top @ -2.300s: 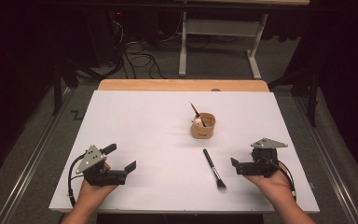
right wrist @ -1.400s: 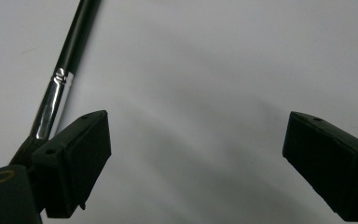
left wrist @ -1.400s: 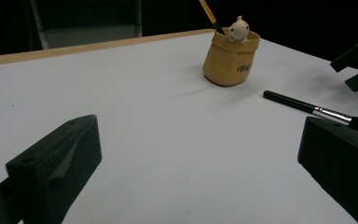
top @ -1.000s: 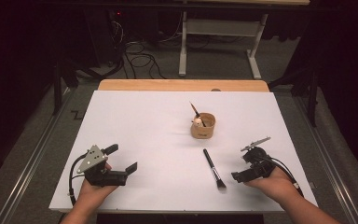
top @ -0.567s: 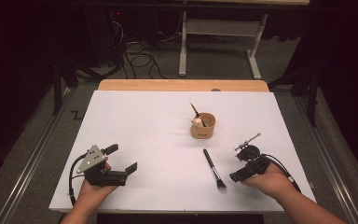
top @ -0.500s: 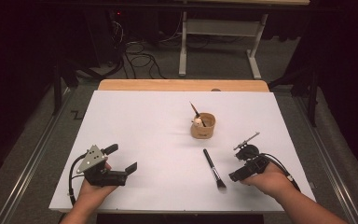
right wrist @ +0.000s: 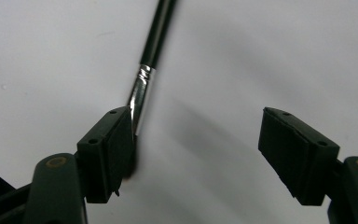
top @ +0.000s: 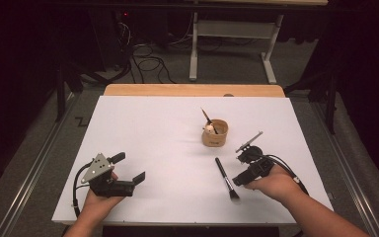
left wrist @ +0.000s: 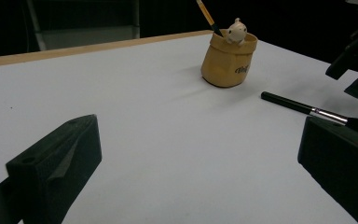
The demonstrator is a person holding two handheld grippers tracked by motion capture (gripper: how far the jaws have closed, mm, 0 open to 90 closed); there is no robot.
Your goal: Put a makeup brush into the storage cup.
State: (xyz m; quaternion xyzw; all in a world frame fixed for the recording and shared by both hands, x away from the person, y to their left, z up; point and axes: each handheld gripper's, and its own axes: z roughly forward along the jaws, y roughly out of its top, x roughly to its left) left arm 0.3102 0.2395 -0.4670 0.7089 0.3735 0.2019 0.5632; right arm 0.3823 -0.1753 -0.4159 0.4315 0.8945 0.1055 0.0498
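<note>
I am lining up my right tongs (right wrist: 198,154) on the black brush (top: 226,178), which lies flat on the surface (top: 143,128) by one jaw, jaws apart and just closing; next I centre and clamp, left tongs (top: 131,170) idle, apart.

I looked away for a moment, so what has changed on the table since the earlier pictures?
The right gripper moved left to the makeup brush and tipped over; its jaws have been closing around the ferrule, not yet gripping. The left gripper, brush and pot stayed put.
</note>
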